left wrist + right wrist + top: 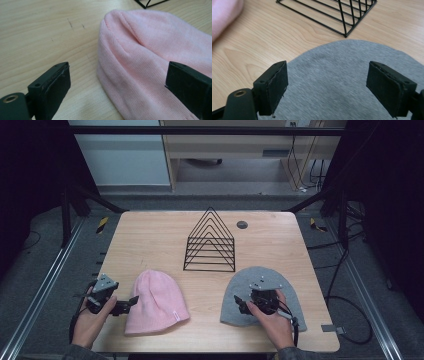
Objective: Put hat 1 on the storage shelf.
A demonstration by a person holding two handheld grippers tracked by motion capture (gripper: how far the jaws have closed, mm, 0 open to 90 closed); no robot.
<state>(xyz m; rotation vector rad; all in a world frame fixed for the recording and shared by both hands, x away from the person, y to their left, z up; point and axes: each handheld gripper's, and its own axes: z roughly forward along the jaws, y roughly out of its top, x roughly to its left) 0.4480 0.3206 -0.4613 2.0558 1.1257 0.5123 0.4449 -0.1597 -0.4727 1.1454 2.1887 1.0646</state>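
Holding one tool in each hand, a person works at a wooden table (150, 235). The left gripper (131, 301) sits at the left edge of a pink hat (157, 302). Its two black jaws are spread wide apart and nothing is pinched. In the left gripper view, the pink hat (150, 62) lies flat on the wood, and its soft side reaches in between the jaws. One jaw is over bare table and the other is over the hat. I cannot tell if that jaw touches the hat.

The right gripper (240, 303) is over a grey hat (250, 282). Its jaws are spread wide too, and they hold nothing. In the right gripper view, the grey hat (337, 82) lies flat under both jaws, with its round top pointing away. I cannot tell if the jaws touch the cloth.

Both hats lie on the near half of the table, the pink one on the left and the grey one on the right, with bare wood between them. Just behind them, in the middle of the table, stands a black wire rack (210, 242) shaped like a pointy roof. The grey hat's top is near the rack's front corner. A small dark round cap (242, 224) sits in the table, to the right of the rack's tip.
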